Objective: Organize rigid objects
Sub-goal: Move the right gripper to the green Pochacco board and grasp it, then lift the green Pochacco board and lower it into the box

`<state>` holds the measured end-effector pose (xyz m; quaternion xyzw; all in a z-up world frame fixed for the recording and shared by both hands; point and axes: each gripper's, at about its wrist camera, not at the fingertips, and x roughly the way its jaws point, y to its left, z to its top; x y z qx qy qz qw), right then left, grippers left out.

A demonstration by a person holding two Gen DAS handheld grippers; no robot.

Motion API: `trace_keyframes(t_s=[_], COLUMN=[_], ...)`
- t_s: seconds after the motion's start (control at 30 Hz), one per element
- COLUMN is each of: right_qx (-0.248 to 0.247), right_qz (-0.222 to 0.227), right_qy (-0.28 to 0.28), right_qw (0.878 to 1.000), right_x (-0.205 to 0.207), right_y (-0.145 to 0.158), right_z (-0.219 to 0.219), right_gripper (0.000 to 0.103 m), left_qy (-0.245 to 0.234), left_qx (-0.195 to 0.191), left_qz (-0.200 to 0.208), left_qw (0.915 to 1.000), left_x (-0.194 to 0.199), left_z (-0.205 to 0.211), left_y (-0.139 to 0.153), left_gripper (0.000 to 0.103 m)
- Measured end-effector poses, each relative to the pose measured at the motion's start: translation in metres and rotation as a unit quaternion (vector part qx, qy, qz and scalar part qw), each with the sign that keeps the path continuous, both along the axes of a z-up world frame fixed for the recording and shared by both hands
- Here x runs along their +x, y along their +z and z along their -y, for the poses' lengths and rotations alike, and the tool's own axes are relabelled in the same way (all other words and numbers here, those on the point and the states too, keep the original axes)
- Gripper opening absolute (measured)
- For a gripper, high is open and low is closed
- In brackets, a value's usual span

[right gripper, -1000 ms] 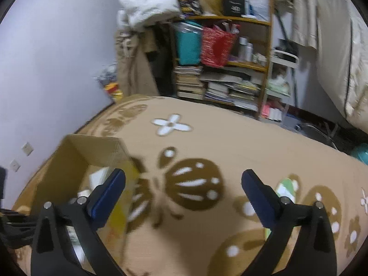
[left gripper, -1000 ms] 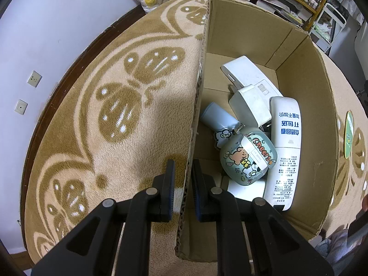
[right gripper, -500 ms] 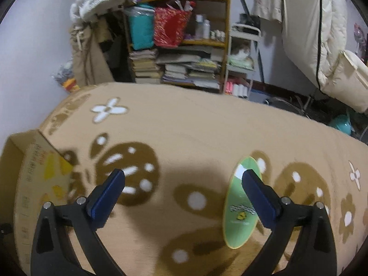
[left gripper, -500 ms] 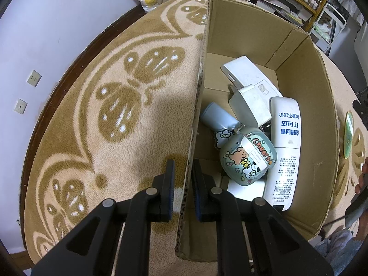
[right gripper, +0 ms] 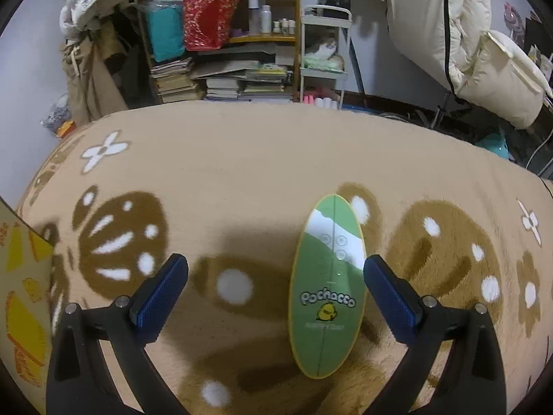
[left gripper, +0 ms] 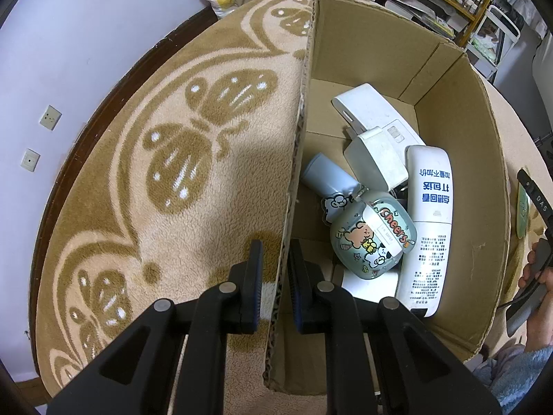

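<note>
**Left tool clamped on box wall; right tool spread wide above the green oval piece**

My left gripper (left gripper: 275, 269) is clenched on the near wall of the cardboard box (left gripper: 459, 110), one finger outside on the blanket (left gripper: 145, 214), the other inside. The wall stands upright between the pads. The box already contains a white adapter (left gripper: 375, 160), a white bottle with blue print (left gripper: 428, 228), a pale blue cup (left gripper: 325, 176) and a round cartoon-printed case (left gripper: 371, 238), all piled toward the near right corner.

My right gripper (right gripper: 275, 292) is released, its jaws spread wide. The remaining item, a green oval Pochacco piece (right gripper: 326, 297), lies flat on the blanket, well apart from the box and nearer my right finger than my left. Nothing is between the pads in contact.

Risks noted, as my judgement:
- The piece looks thin and lies flat on soft pile. Pads closing across it may skate over the edges or press it into the fleece rather than lift it.
- It sits off-centre between the jaws. Closing from here, one pad would strike first and push it sideways.
- The box corner is crowded. A drop there could leave the piece propped on the round case rather than settled.
- The box wall is thin card. Any pull from my left tool may bend it or tilt the box.
</note>
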<state>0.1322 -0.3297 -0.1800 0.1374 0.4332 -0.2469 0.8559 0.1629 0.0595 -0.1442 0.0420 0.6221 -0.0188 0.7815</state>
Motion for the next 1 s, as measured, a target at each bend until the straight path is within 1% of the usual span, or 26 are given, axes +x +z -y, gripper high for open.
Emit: trace_keyframes(t_s=[0.13,0.33,0.43,0.5,0.6,0.7,0.77,0.8,0.87,1.0], right_qx=[0.012,0.024,0.033,0.036,0.040,0.037,0.034,0.035,0.034,0.040], right_qz=[-0.020,-0.035,-0.039,-0.034,-0.036,-0.038,-0.035,-0.032,-0.031,-0.027], right_qy=[-0.007,-0.032,-0.041,-0.042,-0.043,-0.045,-0.055,-0.058,-0.063,-0.067], right_qw=[1.000,0.999,0.998,0.998,0.998,0.998,0.997,0.997,0.997,0.997], right_x=[-0.002,-0.006,-0.008,-0.010,-0.012,-0.014,-0.016,-0.017,-0.018,-0.019], right_y=[-0.010,-0.025,-0.031,-0.032,-0.033,-0.032,-0.029,-0.028,-0.026,-0.024], right_z=[0.011,0.023,0.027,0.028,0.027,0.027,0.029,0.029,0.031,0.033], right_gripper=[0.103,0.103,0.102,0.102,0.098,0.090,0.077,0.074,0.060,0.059], left_qy=[0.000,-0.001,-0.001,-0.002,-0.001,-0.001,-0.001,-0.001,-0.001,-0.001], left_qx=[0.000,0.001,0.002,0.003,0.001,0.001,0.001,0.001,0.001,0.001], left_qz=[0.000,0.000,0.000,0.000,0.000,0.000,0.000,0.000,0.000,0.000], left_qw=[1.0000,1.0000,1.0000,1.0000,1.0000,1.0000,1.0000,1.0000,1.0000,1.0000], left_x=[0.000,-0.001,0.000,0.000,0.000,0.000,0.000,0.000,0.000,0.000], left_z=[0.000,0.001,0.001,0.001,0.001,0.001,0.001,0.001,0.001,0.001], left_y=[0.000,-0.001,-0.001,-0.001,-0.001,-0.001,-0.001,-0.001,-0.001,-0.001], left_gripper=[0.014,0.014,0.014,0.014,0.014,0.014,0.014,0.014,0.014,0.014])
